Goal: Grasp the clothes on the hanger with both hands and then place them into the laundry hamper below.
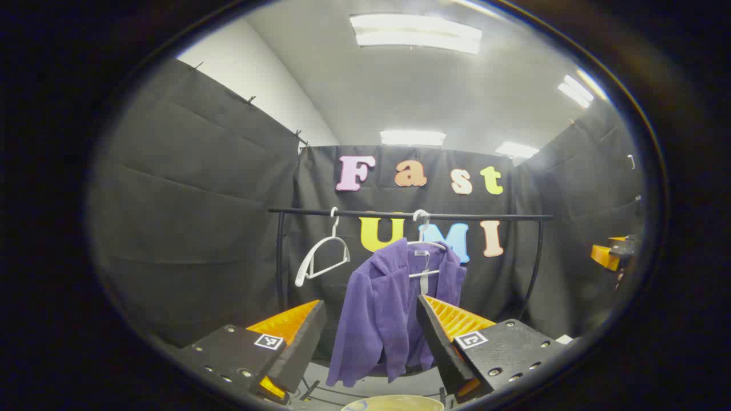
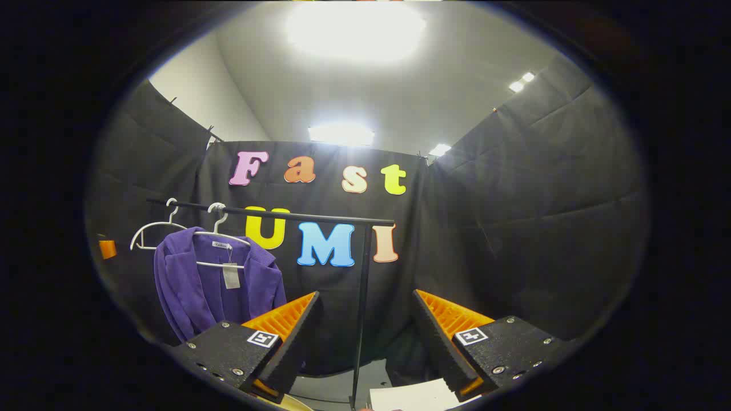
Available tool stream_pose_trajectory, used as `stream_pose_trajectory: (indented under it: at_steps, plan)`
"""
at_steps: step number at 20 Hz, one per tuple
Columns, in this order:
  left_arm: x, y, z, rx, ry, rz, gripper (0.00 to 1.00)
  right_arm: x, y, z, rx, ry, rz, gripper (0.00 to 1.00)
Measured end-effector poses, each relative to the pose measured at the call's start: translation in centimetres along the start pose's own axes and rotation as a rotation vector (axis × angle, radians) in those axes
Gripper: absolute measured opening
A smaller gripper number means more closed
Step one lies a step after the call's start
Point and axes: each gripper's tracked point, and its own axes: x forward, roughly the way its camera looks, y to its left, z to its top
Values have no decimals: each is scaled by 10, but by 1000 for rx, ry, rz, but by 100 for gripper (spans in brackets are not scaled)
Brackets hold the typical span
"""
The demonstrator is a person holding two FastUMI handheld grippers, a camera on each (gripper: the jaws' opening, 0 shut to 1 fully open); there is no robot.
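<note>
A purple knit garment (image 1: 382, 311) hangs on a white hanger (image 1: 425, 245) from a black rail (image 1: 411, 216). My left gripper (image 1: 371, 337) is open, short of the garment, which shows between its fingers. In the right gripper view the same purple garment (image 2: 211, 285) hangs at the left on its hanger (image 2: 220, 234), and my right gripper (image 2: 365, 334) is open well to its right, with the rack's upright post (image 2: 361, 302) between the fingers. The beige rim of the hamper (image 1: 394, 403) shows at the bottom edge. The other gripper (image 1: 611, 254) shows at the far right.
An empty white hanger (image 1: 320, 257) hangs left of the garment on the rail. Black cloth walls close in on all sides. A white flat thing (image 2: 411, 397) lies low in the right gripper view. Part of the other gripper (image 2: 107, 248) shows at the left edge.
</note>
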Motion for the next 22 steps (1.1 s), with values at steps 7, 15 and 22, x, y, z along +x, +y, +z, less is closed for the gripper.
stream_pose_trajectory:
  at_steps: [7,15,22]
  plan:
    - [22,-20,-25,20,47,-63,92,1,1,-20,17,39,-44,96]
    - [33,-27,-42,-9,76,-94,92,-4,10,-38,0,85,-59,96]
    - [42,-26,-66,-98,140,-102,97,15,59,-39,32,125,27,96]
